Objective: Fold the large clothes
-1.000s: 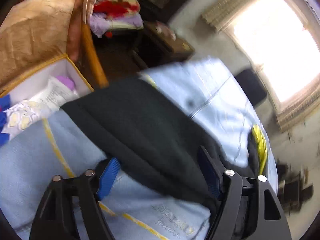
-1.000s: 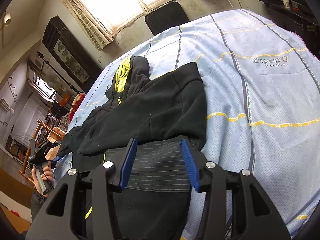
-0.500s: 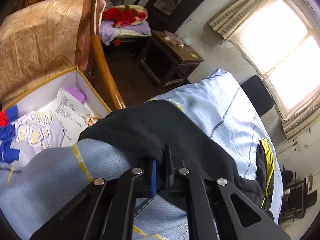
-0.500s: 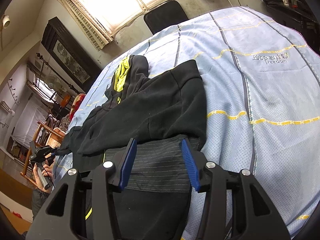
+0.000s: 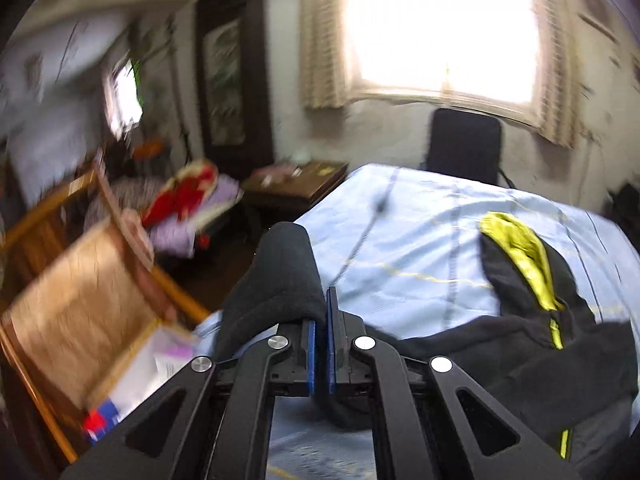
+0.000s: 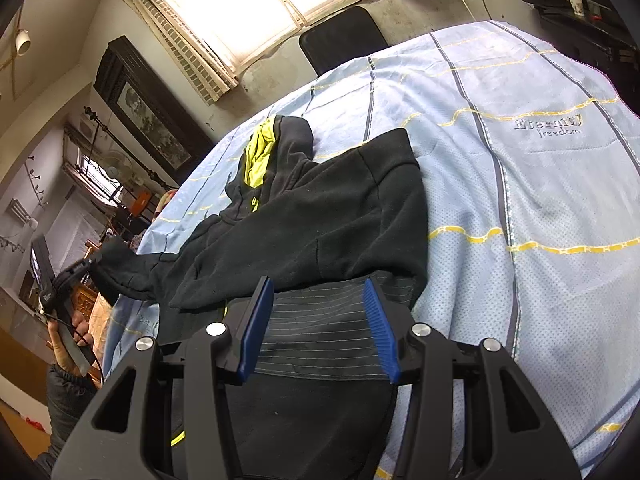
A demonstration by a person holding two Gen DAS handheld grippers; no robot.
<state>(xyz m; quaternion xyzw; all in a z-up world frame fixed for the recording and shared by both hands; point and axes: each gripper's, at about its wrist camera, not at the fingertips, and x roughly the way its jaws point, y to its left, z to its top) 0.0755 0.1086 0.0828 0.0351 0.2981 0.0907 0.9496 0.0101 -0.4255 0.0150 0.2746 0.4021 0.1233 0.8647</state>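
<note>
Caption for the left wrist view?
Left gripper shut on black hoodie sleeve, lifted above the blue bedspread.

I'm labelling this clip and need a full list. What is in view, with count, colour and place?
black fleece hoodie: one, black with yellow-green hood lining, spread on the bed, one sleeve lifted off its left edge
ribbed hem band: one, dark grey with pale stripes, between the right tongs' pads
light blue quilted bedspread: one, blue with yellow and grey lines, covering the bed
black chair back: one, behind the bed under the window
dark framed picture: one, on the wall
dark wooden side table: one, brown, beside the bed
left tongs: shut on the sleeve
right tongs: around the hem band; pad contact unclear
person's hand: one, holding the left tongs
</note>
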